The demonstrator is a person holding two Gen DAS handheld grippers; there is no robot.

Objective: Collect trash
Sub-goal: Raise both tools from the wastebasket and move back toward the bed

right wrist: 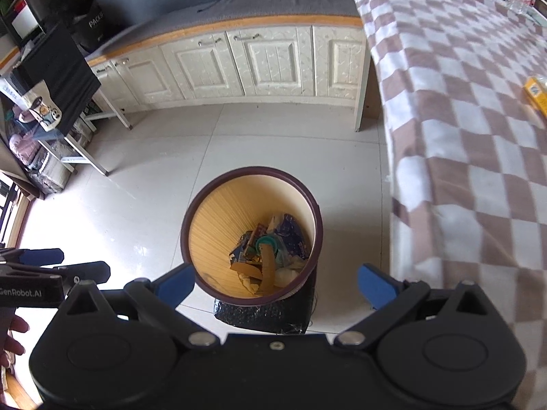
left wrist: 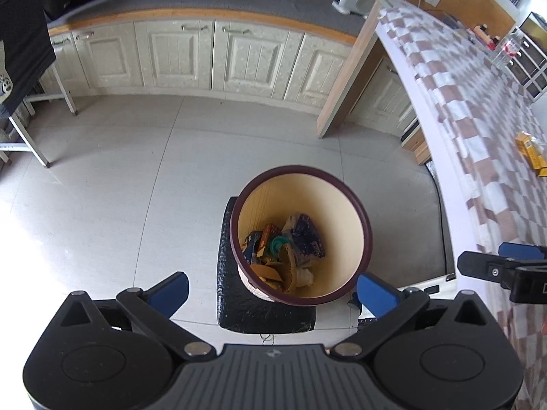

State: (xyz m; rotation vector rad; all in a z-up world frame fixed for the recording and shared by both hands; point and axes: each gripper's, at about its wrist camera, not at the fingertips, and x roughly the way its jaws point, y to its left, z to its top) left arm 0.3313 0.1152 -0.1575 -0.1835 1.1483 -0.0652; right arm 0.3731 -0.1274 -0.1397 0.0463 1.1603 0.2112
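Nearest the lens in each wrist view sit the black housings of the tongs, and both stand wide apart with nothing between the blue pads: the left tongs (left wrist: 273, 288) and the right tongs (right wrist: 277, 282) each frame the waste bin (left wrist: 365, 225) from above.

The bin, cream inside with a dark maroon rim, stands on a black block (left wrist: 239, 307) on the tiled floor (left wrist: 119, 188). At its bottom lies the collected trash (left wrist: 283, 253): crumpled wrappers, a blue printed packet, brown card strips, a teal lid.

In the left view the right tongs show at 3 o'clock; in the right view the left tongs (right wrist: 65, 264) show at 9 o'clock, a hand (right wrist: 12, 338) just below them.

Both tongs empty over the bin suggests a drop just completed, or a pause between pickups. At 2 o'clock from the bin, on the bed's checked blanket (right wrist: 461, 119), lies a yellow packet (right wrist: 536, 94); likely the next piece. Fetching it calls for swinging 1 pair of tongs right, over the bed edge, closing on the flat packet's narrow sides.
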